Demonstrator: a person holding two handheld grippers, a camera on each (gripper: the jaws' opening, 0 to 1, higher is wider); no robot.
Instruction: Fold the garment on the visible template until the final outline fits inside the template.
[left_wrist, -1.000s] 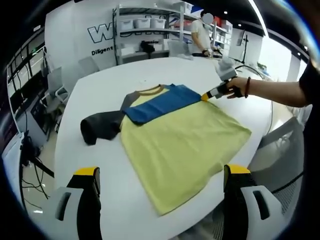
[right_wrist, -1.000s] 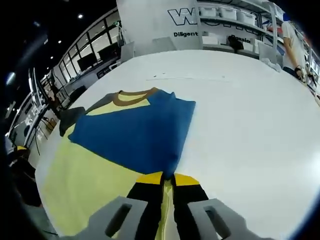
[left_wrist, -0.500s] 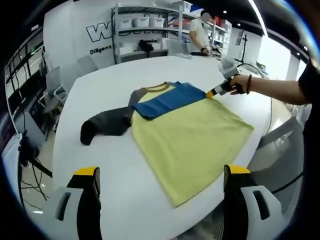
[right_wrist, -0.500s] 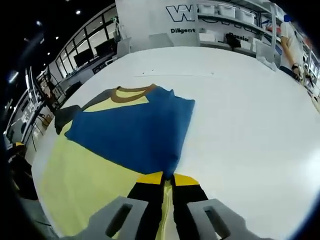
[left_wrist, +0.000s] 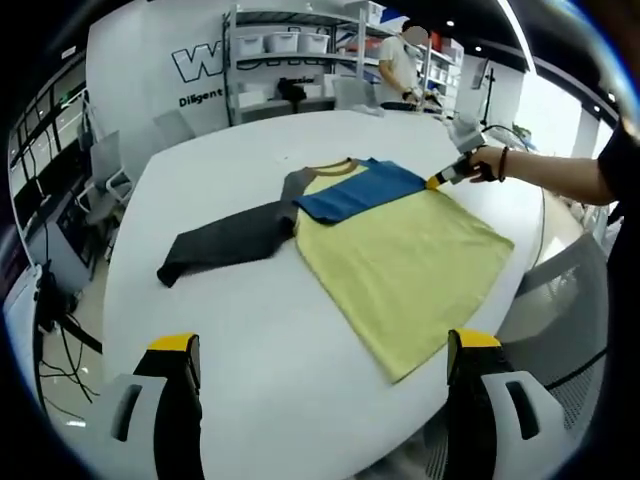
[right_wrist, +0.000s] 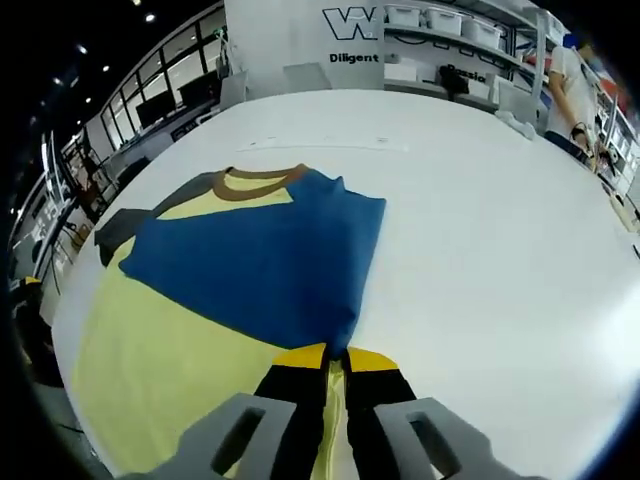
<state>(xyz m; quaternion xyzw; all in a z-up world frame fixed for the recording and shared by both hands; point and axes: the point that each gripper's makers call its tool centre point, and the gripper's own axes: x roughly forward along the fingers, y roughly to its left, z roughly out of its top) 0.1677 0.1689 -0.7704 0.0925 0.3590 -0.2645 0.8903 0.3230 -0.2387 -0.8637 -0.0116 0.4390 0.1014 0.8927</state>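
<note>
Right gripper (right_wrist: 335, 362) pinches the garment's (right_wrist: 200, 320) folded blue sleeve (right_wrist: 265, 265); left gripper (left_wrist: 320, 375) spread, empty.

White round table (left_wrist: 250, 330) spreading across the near scene, metal shelving (left_wrist: 290, 60) holding white storage bins (left_wrist: 285, 45) standing at the far wall, person (left_wrist: 402, 70) working at the far right, grey chairs (left_wrist: 105, 165) sitting at the left.

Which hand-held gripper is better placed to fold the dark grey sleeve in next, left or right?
Probably the left. The left hand-held gripper is open and free, facing the dark grey sleeve lying stretched out on the white table. The right hand-held gripper is shut on the blue sleeve at the shirt's far side.
</note>
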